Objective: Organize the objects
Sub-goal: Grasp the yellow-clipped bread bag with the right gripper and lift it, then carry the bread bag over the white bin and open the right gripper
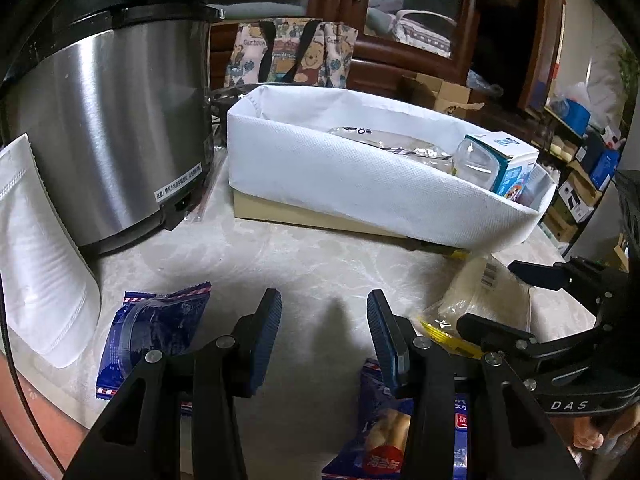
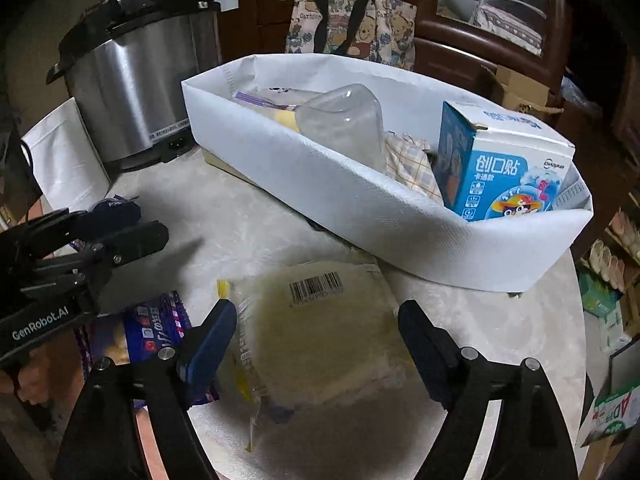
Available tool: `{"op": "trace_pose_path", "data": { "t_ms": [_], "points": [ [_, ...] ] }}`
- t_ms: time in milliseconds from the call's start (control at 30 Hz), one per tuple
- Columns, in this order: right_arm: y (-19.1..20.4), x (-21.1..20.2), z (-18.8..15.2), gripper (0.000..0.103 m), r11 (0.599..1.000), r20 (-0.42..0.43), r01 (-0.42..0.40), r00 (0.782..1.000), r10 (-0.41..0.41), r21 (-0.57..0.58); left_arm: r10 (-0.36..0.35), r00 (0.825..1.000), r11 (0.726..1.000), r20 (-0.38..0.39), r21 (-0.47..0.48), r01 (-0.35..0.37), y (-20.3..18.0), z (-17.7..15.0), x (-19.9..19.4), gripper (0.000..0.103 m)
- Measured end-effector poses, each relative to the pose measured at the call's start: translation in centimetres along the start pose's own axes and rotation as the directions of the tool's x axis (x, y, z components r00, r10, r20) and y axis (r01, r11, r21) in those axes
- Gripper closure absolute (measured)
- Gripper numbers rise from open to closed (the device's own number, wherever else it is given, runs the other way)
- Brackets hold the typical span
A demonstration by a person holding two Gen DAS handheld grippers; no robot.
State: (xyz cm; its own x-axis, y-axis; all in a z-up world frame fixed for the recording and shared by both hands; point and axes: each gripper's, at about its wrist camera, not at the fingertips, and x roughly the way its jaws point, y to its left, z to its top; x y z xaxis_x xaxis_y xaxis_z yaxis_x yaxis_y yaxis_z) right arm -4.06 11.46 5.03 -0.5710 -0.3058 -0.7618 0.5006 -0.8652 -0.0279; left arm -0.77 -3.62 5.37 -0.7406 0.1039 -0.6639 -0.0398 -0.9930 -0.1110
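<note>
A white fabric bin [image 1: 340,172] [image 2: 360,208] stands on the marble table and holds a clear bottle [image 2: 344,120], a blue plaster box [image 2: 504,168] [image 1: 508,160] and a checked cloth [image 2: 412,160]. A clear bag of pale food with a barcode [image 2: 320,332] [image 1: 480,292] lies in front of it. My right gripper [image 2: 318,332] is open, its fingers straddling that bag from above. My left gripper [image 1: 324,332] is open and empty above the table. A dark blue snack packet [image 1: 152,336] lies to its left. Another blue packet [image 1: 400,432] [image 2: 156,336] lies under its right finger.
A steel pressure cooker [image 1: 108,140] [image 2: 136,92] stands at the back left. A white bag [image 1: 36,248] [image 2: 64,160] lies beside it. A cartoon tote bag [image 1: 292,52] and a dark wood cabinet [image 1: 420,16] are behind the table. Shelves with boxes [image 1: 580,168] are at the right.
</note>
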Motion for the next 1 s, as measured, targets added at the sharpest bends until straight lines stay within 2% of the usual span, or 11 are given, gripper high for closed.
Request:
{"op": "trace_pose_path", "data": {
  "t_ms": [133, 200, 233, 300, 400, 500, 600, 800, 900, 1000],
  "points": [
    [-0.4, -0.2, -0.2, 0.027, 1.000, 0.003, -0.001, 1.000, 0.001, 0.010, 0.013, 1.000, 1.000, -0.014, 0.004, -0.013, -0.1, 0.0, 0.3, 0.060],
    [-0.8, -0.6, -0.2, 0.035, 0.999, 0.010, 0.007, 1.000, -0.008, 0.036, 0.015, 1.000, 1.000, -0.017, 0.000, -0.015, 0.0, 0.0, 0.4, 0.060],
    [-1.2, -0.9, -0.3, 0.037, 0.999, 0.015, 0.001, 1.000, -0.002, 0.051, 0.014, 1.000, 1.000, -0.015, -0.003, -0.014, 0.1, 0.0, 0.3, 0.060],
    [-2.2, -1.7, -0.4, 0.042, 0.993, 0.034, -0.047, 0.998, 0.044, 0.108, 0.006, 1.000, 1.000, -0.009, -0.013, -0.006, 0.2, 0.0, 0.1, 0.060],
    [-4.1, -3.1, -0.6, 0.043, 0.969, 0.090, -0.156, 0.986, 0.141, 0.193, -0.014, 1.000, 1.000, -0.001, -0.028, 0.014, 0.5, 0.0, -0.1, 0.060],
    [-5.6, -5.0, -0.6, 0.043, 0.932, 0.182, -0.266, 0.957, 0.225, 0.247, -0.027, 1.000, 0.999, 0.011, -0.036, 0.027, 0.6, 0.1, -0.3, 0.060],
    [-6.5, -6.6, -0.5, 0.043, 0.894, 0.260, -0.362, 0.919, 0.296, 0.264, -0.022, 0.999, 0.999, 0.035, -0.030, 0.023, 0.5, 0.2, -0.7, 0.060],
    [-7.3, -10.3, 0.4, 0.043, 0.857, 0.396, -0.443, 0.860, 0.323, 0.262, -0.019, 0.989, 0.999, 0.144, -0.023, 0.022, 0.0, 1.2, -2.9, 0.060],
    [-8.0, -11.4, 1.9, 0.043, 0.851, 0.430, -0.433, 0.856, 0.286, 0.298, -0.008, 0.986, 0.999, 0.166, -0.031, 0.014, -0.2, 2.6, -3.7, 0.060],
    [-8.8, -10.7, 4.5, 0.043, 0.839, 0.397, -0.402, 0.883, 0.250, 0.366, -0.042, 0.987, 0.999, 0.153, 0.000, 0.042, -1.0, 4.6, -3.7, 0.060]
  ]
}}
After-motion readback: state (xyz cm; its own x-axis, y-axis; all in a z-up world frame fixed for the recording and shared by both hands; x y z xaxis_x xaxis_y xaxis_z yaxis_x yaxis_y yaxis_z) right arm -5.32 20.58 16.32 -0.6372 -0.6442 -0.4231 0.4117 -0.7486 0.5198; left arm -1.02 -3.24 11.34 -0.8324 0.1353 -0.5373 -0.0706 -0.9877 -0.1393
